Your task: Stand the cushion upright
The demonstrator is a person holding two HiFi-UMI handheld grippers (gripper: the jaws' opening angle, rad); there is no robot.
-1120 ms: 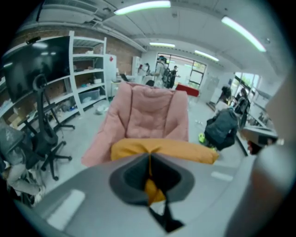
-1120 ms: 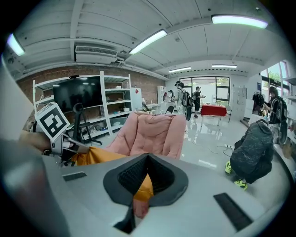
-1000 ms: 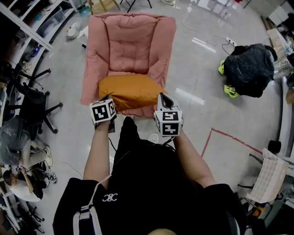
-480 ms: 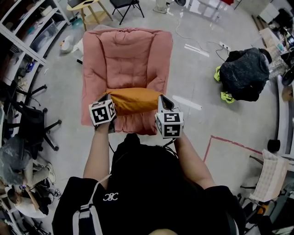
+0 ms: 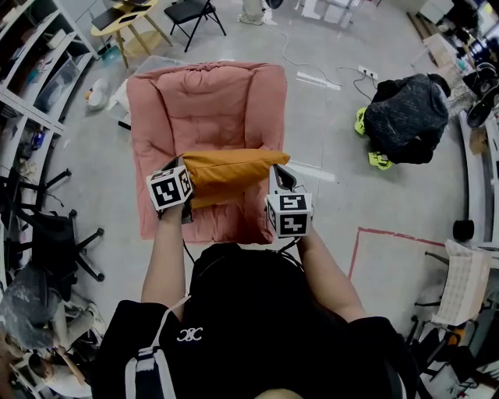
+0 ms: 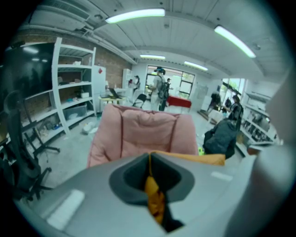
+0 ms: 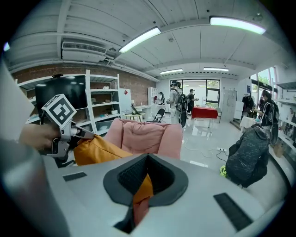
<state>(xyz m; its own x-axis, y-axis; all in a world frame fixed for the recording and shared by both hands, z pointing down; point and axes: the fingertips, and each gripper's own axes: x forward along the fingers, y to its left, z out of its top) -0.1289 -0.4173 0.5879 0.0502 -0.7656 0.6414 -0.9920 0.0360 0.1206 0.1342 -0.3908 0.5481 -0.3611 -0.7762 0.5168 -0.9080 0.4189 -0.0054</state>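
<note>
An orange cushion (image 5: 228,171) hangs lifted over the seat of a pink armchair (image 5: 204,109), its long edge level and its face turned up on edge. My left gripper (image 5: 184,167) is shut on the cushion's left corner, and orange fabric (image 6: 155,196) shows pinched between its jaws. My right gripper (image 5: 279,170) is shut on the right corner, with orange fabric (image 7: 141,192) caught in its jaws. In the right gripper view the cushion (image 7: 95,150) stretches left to the left gripper (image 7: 69,134). The pink armchair (image 6: 143,132) stands just behind it.
A dark jacket on a seat (image 5: 404,117) stands on the floor at right. White shelving (image 5: 31,70) runs along the left, with black office chairs (image 5: 54,234) below it. A yellow table (image 5: 129,15) and a folding chair (image 5: 187,12) stand beyond the armchair. Red tape (image 5: 374,234) marks the floor.
Both grippers have lifted the cushion off the seat and carried it toward the chair's back. It has tipped from lying flat to standing on edge.
</note>
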